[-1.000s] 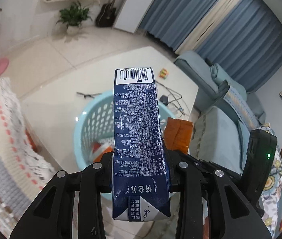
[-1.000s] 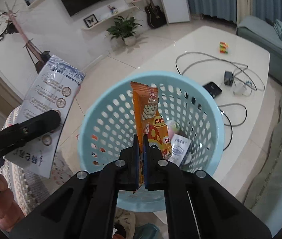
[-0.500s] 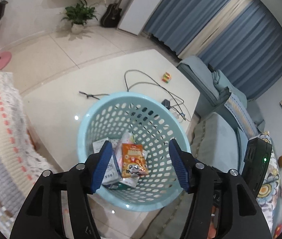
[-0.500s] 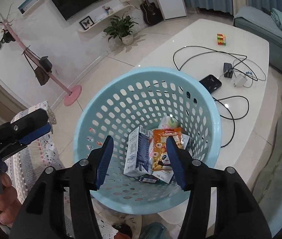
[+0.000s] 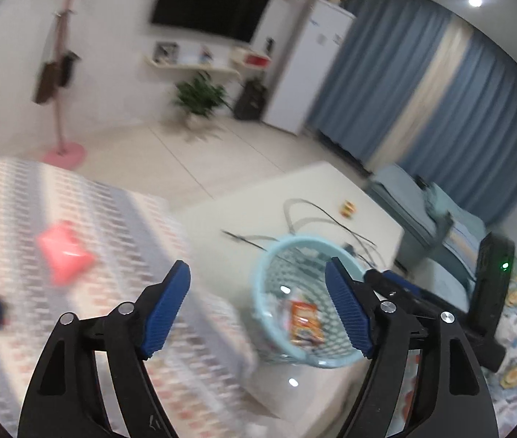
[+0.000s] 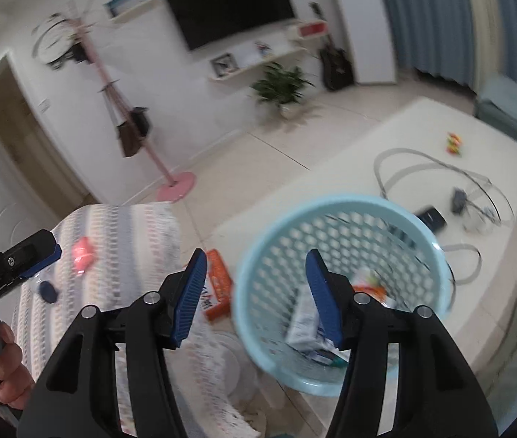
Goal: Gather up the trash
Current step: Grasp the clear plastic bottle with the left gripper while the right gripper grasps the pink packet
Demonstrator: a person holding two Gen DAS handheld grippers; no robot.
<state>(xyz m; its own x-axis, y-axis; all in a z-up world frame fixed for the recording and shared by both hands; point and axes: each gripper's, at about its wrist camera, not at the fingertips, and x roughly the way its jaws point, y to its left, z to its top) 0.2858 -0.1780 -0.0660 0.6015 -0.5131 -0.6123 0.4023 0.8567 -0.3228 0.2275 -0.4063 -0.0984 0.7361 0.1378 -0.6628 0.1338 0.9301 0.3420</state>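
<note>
in your left wrist view the light blue basket (image 5: 304, 294) sits lower right of centre with an orange snack packet (image 5: 305, 323) blurred inside it, and your left gripper (image 5: 258, 310) has just been opening, its fingers spread on nothing, where a second ago it pinched the milk carton. in your right wrist view the basket (image 6: 342, 292) holds the carton (image 6: 304, 323), and your right gripper (image 6: 256, 295), spread and empty, has just been opening off the packet it clamped a second ago.
</note>
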